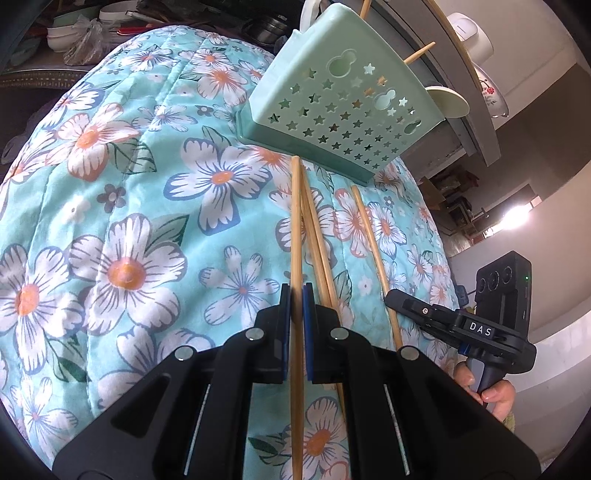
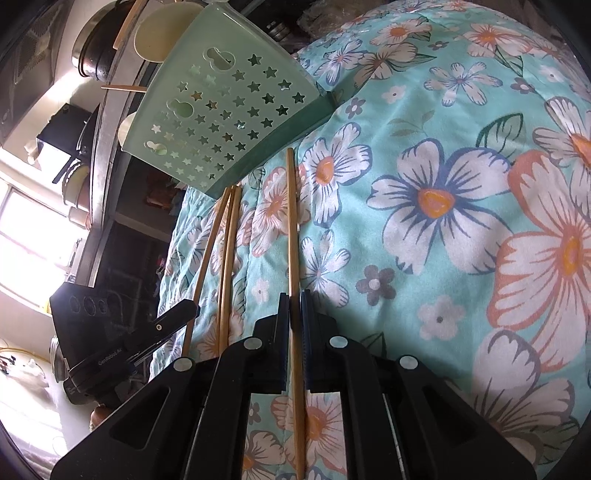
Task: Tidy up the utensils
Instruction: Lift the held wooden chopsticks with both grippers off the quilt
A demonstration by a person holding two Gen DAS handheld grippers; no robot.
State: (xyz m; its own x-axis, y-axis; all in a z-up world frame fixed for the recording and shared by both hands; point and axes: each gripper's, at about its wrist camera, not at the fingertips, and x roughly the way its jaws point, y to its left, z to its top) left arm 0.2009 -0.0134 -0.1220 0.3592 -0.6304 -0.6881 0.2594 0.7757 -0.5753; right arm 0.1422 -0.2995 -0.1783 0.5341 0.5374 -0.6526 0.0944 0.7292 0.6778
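Observation:
My left gripper (image 1: 295,291) is shut on one bamboo chopstick (image 1: 295,221), which points toward the mint-green star-holed utensil holder (image 1: 332,110) standing tilted just beyond its tip. Two loose chopsticks (image 1: 319,240) lie on the cloth right of it. My right gripper (image 2: 295,295) is shut on another chopstick (image 2: 291,221), also aimed at the holder (image 2: 229,110). Each gripper shows in the other's view: the right gripper (image 1: 391,299) held by a hand (image 1: 495,395), and the left gripper (image 2: 188,310). Chopstick ends (image 1: 419,53) and a cream spoon (image 1: 447,101) stick out of the holder's top.
A turquoise floral quilt (image 1: 147,184) covers the work surface. Behind the holder runs a grey counter edge (image 1: 461,92) with a white appliance (image 1: 469,33) and a patterned plate (image 1: 493,96). Bowls and a plastic bag (image 1: 81,40) sit on a shelf at the back left.

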